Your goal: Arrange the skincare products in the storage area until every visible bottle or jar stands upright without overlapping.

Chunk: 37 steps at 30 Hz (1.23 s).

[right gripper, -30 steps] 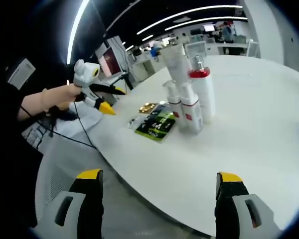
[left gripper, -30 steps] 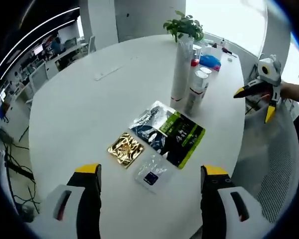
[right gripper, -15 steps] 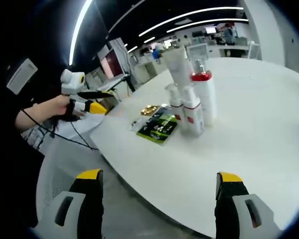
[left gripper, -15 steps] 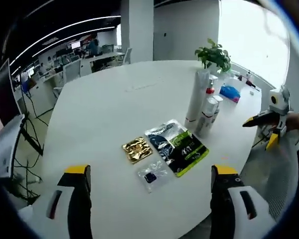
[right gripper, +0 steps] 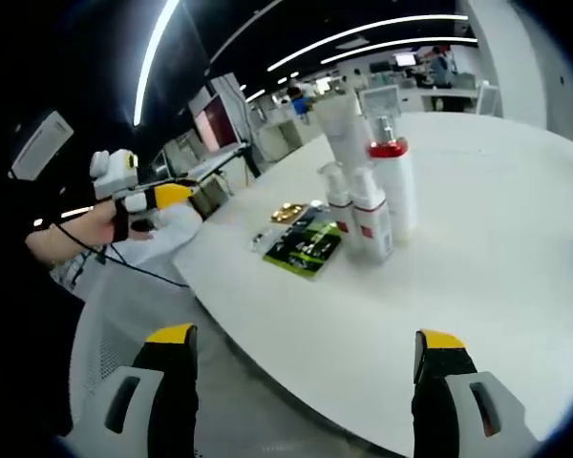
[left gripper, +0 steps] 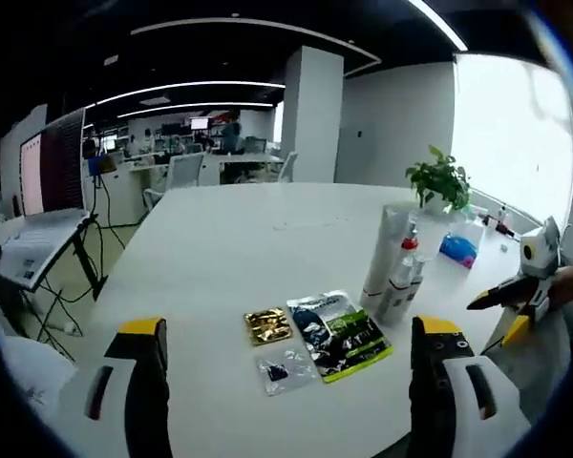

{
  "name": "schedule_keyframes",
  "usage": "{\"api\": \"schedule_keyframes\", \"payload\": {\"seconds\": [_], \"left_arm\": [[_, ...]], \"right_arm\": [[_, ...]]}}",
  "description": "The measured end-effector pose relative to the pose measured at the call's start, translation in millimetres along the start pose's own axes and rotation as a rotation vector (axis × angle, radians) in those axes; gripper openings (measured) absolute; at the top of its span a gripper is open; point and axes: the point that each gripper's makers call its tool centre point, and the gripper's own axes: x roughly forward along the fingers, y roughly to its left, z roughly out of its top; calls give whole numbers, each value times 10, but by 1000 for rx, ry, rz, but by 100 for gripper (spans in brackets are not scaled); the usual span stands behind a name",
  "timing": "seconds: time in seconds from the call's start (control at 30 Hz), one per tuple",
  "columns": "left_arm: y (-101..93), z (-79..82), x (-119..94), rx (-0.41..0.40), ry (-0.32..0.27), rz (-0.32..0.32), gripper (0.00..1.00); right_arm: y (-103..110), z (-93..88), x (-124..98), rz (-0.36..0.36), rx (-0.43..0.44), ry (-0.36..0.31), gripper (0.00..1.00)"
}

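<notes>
Left tool (left gripper: pixel 285 382) pulled back, sachets (left gripper: pixel 315 341) before upright bottles (left gripper: pixel 393 272), plant (left gripper: pixel 442 179) behind

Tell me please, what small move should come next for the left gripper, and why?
Probably bring the left gripper forward and down toward the flat packets. Its jaws stand open and empty, well back from the table. The bottles already stand upright together, while the packets lie flat beside them.
</notes>
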Motion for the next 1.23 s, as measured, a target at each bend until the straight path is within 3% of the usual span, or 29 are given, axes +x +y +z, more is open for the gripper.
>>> {"api": "schedule_keyframes", "payload": {"seconds": [0.2, 0.67, 0.77, 0.97, 1.23], "left_arm": [[2, -65, -20, 46, 5, 19, 97], [-100, -345, -66, 43, 53, 12, 92], [-105, -300, -55, 77, 22, 13, 91], [-102, -317, -54, 101, 23, 14, 91], [-14, -325, -50, 48, 11, 49, 91]], "right_arm": [[-15, 5, -6, -7, -5, -4, 99], [-3, 23, -24, -13, -4, -16, 99], [-18, 14, -10, -11, -5, -13, 99], [1, 24, -26, -13, -5, -20, 99], [-24, 24, -24, -19, -4, -24, 99]]}}
